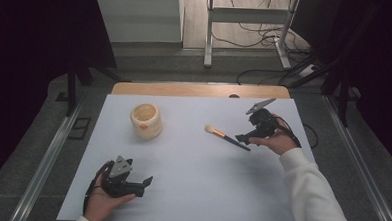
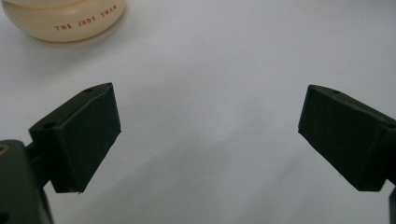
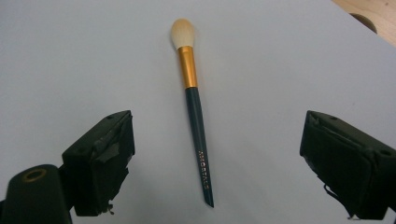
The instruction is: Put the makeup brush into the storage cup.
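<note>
On white table (image 1: 190, 190) | cream cup (image 1: 146, 121) far left, apart | right gripper (image 3: 215, 154) jaws wide, straddling makeup brush (image 3: 196, 116) lying flat, untouched, bristles away | left gripper (image 2: 210, 135) wide, empty, near front edge.

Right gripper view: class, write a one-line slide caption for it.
Open right gripper poised over a makeup brush lying flat on the white table.

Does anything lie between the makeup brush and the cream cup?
No. In the high view, only bare white table top separates the makeup brush from the cream cup.
</note>
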The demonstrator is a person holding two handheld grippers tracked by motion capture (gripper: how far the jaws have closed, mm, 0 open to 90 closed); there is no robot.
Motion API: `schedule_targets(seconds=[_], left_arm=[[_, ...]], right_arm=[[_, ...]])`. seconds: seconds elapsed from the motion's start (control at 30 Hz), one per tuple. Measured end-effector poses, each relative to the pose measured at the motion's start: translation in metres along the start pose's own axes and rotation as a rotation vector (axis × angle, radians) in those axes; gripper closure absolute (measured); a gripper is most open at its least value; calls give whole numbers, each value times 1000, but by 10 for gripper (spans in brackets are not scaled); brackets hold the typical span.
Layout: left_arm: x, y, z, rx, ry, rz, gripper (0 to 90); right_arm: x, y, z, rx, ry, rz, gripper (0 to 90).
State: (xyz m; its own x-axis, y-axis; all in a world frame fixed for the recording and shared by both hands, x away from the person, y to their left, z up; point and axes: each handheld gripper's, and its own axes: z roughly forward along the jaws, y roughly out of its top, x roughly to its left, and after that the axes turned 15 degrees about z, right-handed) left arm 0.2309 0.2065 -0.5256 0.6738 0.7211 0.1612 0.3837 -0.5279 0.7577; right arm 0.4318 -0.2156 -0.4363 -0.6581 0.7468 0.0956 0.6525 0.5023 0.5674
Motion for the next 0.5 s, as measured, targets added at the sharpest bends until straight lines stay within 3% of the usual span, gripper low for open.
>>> schedule_targets(seconds=[0.5], left_arm=[[-1,0,1,2,-6,5,66]], right_arm=[[6,21,24,64,6,-8,120]])
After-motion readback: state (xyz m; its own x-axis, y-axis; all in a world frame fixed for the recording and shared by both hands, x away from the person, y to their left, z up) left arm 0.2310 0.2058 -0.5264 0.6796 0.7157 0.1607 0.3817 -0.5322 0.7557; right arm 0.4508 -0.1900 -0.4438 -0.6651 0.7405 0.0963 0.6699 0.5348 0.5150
